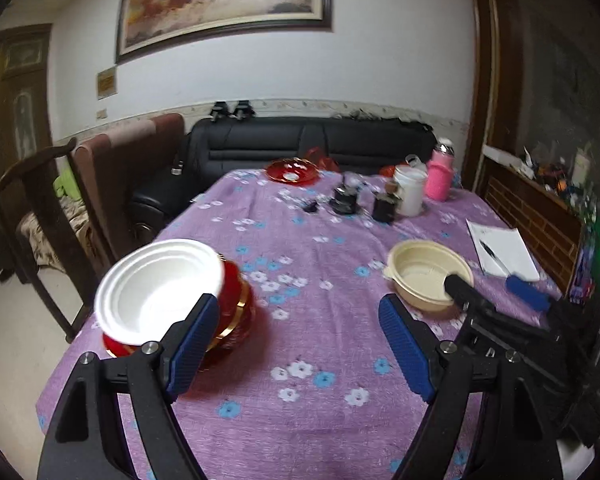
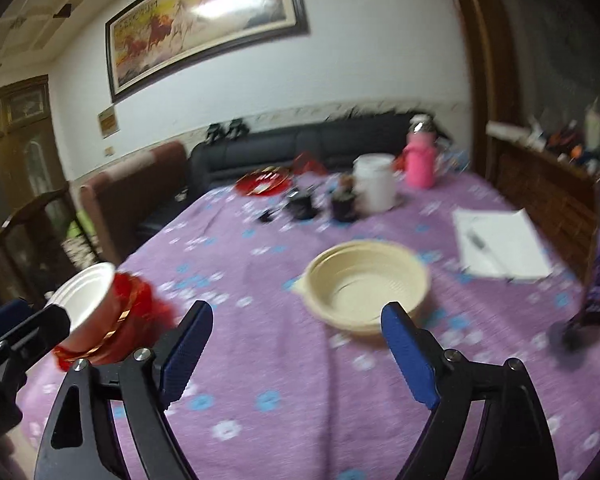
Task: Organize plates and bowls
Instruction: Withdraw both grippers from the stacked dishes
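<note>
Seen over a purple, flower-printed desk (image 2: 300, 380): right hand-held gripper (image 2: 298, 354), blue-padded, gaping wide and empty, just short of a cream round plastic bowl (image 2: 364, 280). At left, a white paper bowl (image 2: 82, 296) nested in red, gold-banded bowls (image 2: 128, 320). Beyond, blurred, a white tub (image 2: 374, 184) and pink bottle (image 2: 420, 158).

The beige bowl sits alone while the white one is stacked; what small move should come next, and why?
Probably ease the open, empty right gripper forward to the beige bowl's near rim. That bowl sits alone, apart from the white bowl stacked on red dishes.
</note>
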The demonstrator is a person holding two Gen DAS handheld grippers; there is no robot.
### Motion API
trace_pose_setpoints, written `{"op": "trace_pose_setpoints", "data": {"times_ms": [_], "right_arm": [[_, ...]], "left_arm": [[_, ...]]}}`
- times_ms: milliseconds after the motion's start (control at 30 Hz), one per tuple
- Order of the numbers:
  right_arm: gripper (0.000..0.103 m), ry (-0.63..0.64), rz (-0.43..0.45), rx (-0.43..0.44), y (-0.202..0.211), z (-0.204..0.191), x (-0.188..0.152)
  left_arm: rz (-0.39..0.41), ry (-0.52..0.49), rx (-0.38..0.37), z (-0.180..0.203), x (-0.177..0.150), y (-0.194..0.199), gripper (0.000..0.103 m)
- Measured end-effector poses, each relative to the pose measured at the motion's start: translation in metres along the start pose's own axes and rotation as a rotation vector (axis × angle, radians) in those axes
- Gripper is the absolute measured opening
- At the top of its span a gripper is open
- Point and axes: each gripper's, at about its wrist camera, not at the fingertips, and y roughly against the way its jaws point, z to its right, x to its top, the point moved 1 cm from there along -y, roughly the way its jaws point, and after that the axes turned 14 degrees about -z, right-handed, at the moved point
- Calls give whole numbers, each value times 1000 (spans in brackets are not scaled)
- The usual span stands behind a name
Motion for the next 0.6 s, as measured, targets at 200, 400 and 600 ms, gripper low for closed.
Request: {"op": "trace_pose_setpoints", "data": {"times_ms": [200, 400, 600], "right_arm": [[89, -30, -31, -19, -6, 34, 4], [89, -70, -77, -28, -22, 61, 5], [89, -74, -113, -29, -41, 74, 12]], "left_arm": [[-72, -26, -50, 26, 2, -19, 81], [-122, -44, -69, 47, 2, -40, 81], [-157, -42, -70, 55, 5, -61, 81]]}}
